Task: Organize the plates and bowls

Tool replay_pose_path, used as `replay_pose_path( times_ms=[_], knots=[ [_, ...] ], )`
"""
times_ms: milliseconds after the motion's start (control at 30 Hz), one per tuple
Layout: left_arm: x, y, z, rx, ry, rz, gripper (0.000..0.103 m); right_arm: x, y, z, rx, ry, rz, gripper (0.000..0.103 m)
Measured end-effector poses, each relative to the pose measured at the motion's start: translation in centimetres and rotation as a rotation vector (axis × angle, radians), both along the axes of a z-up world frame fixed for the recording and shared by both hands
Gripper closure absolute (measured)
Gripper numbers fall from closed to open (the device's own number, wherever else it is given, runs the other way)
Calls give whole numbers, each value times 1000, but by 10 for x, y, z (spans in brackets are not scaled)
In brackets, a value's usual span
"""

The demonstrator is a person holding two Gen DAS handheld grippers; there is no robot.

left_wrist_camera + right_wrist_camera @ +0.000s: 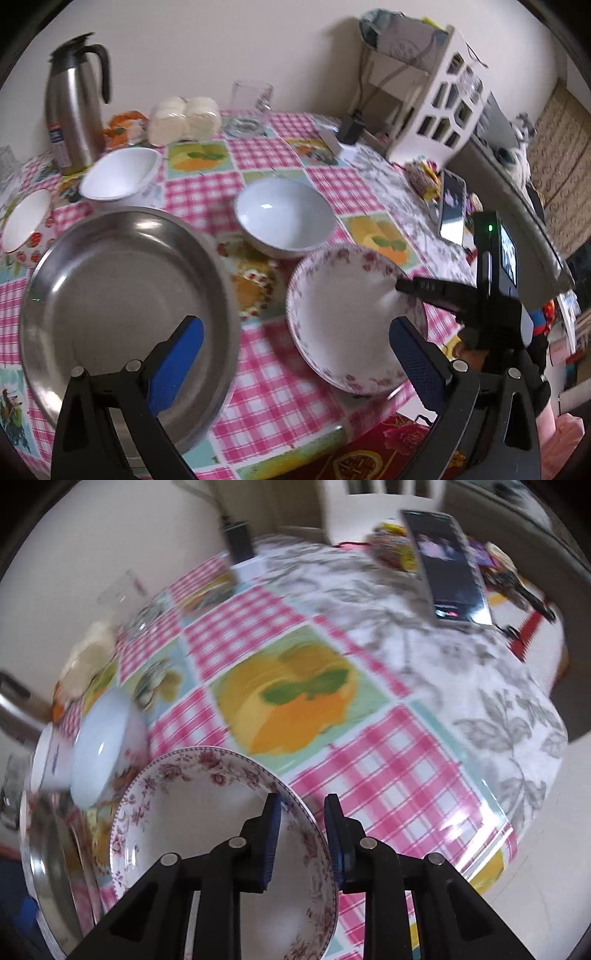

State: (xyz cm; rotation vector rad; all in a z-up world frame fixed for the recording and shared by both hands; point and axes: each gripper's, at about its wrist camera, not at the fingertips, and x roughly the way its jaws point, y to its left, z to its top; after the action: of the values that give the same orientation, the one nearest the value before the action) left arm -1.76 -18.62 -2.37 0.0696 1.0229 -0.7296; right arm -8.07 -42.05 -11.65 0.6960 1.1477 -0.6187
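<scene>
A floral-rimmed bowl (343,314) (192,812) sits near the table's front edge. My right gripper (303,834) (402,286) is shut on its right rim, one pad inside and one outside. My left gripper (295,323) hangs open above the checked cloth and holds nothing. Its left finger is over a large steel plate (122,295) (48,867) and its right finger over the floral bowl. Behind them stand a plain white bowl (284,218) (99,753), a deeper white bowl (118,177) and a strawberry-patterned bowl (26,225).
A steel thermos jug (74,110), a glass (251,103) and wrapped buns (184,118) line the back by the wall. A phone (452,206) (450,565) and a white rack (436,110) stand at the right. The table's edge (517,834) curves close on the right.
</scene>
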Motion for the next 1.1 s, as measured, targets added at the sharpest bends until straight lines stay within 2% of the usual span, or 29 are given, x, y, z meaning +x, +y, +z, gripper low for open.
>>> replay_pose_path(
  times_ms=[100,333,500,767,1000,1100],
  knots=[
    [-6,-18,-5,36,13,-49,11,-5,-10,-2,45,-24,-47,77],
    [-6,-48,-27,142,93,-98,33,-7,-13,-2,62,-31,-55,76],
    [-3,-64,-45,199,153,-95,36,-9,-16,-3,82,-41,-70,75],
    [3,-79,-67,262,200,-64,38,-8,-18,-4,92,-46,-68,74],
    [13,-83,-82,287,195,-13,56,-6,-17,-10,107,-40,-50,71],
    [21,-82,-88,282,206,20,69,-6,-16,-10,102,-39,-42,71]
  ],
)
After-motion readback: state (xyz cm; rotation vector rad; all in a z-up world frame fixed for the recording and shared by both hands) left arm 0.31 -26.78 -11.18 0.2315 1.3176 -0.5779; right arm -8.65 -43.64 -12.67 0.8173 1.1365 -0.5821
